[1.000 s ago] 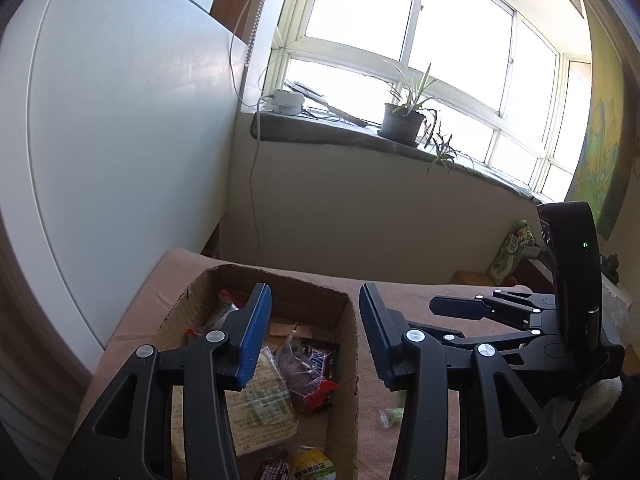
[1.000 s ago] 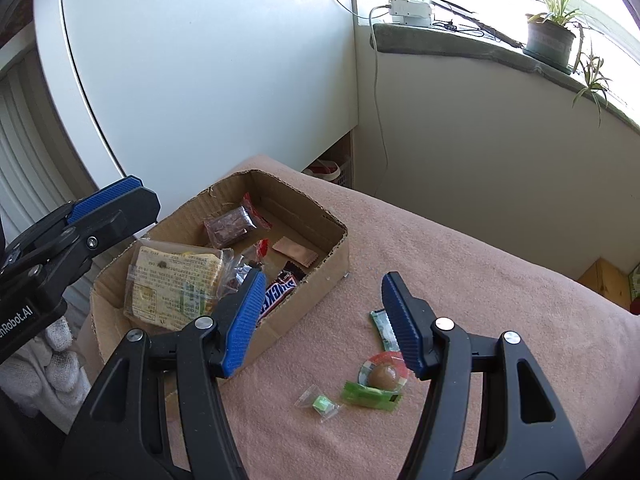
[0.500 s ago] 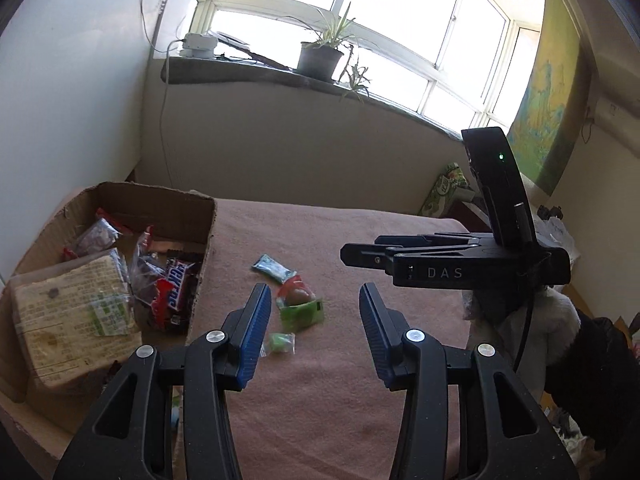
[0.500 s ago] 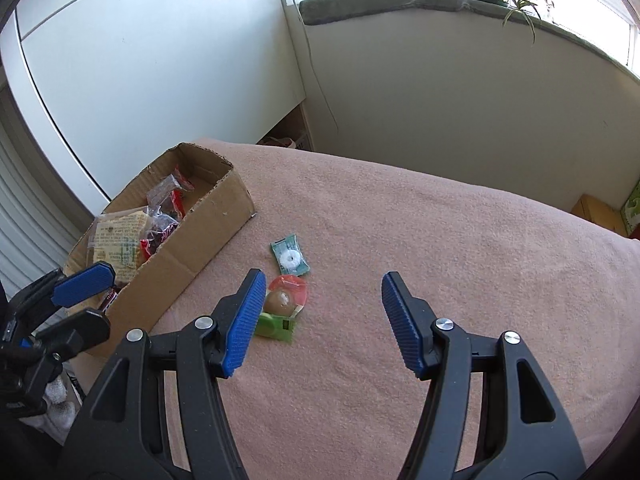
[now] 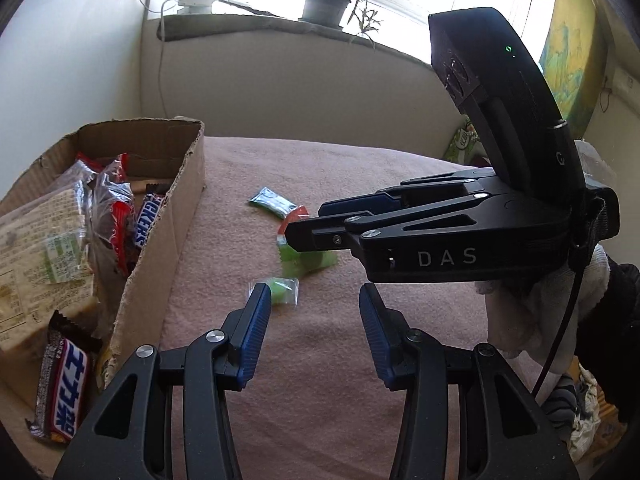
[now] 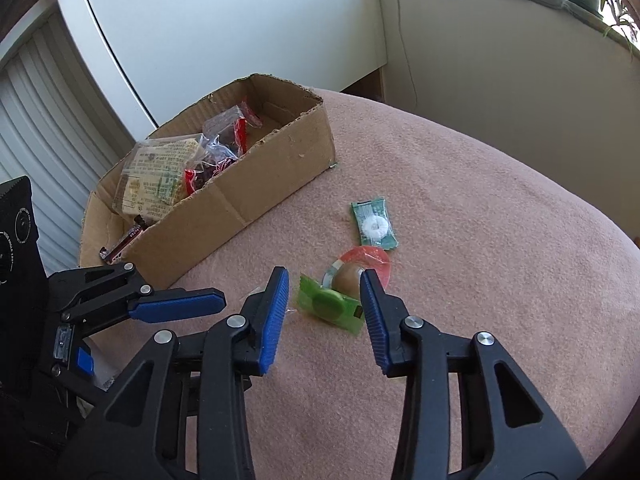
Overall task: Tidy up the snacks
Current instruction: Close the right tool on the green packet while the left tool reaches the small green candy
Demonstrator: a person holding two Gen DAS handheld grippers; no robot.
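Note:
A cardboard box holding several wrapped snacks stands on the pink blanket. Loose snacks lie beside it: a green wrapped sweet, a red-rimmed round snack, a teal mint packet and a small clear-wrapped green candy. My right gripper is open, low over the green sweet, which lies between its fingers. My left gripper is open and empty, just short of the small green candy; it also shows in the right wrist view.
The pink blanket covers the whole work surface. A white cabinet stands behind the box. A window sill with a potted plant runs along the far wall. A Snickers bar pokes out at the box's near end.
Both grippers have moved down and forward toward the loose snacks. The right gripper now straddles the green sweet. The left gripper has swung from the box toward the small candy.

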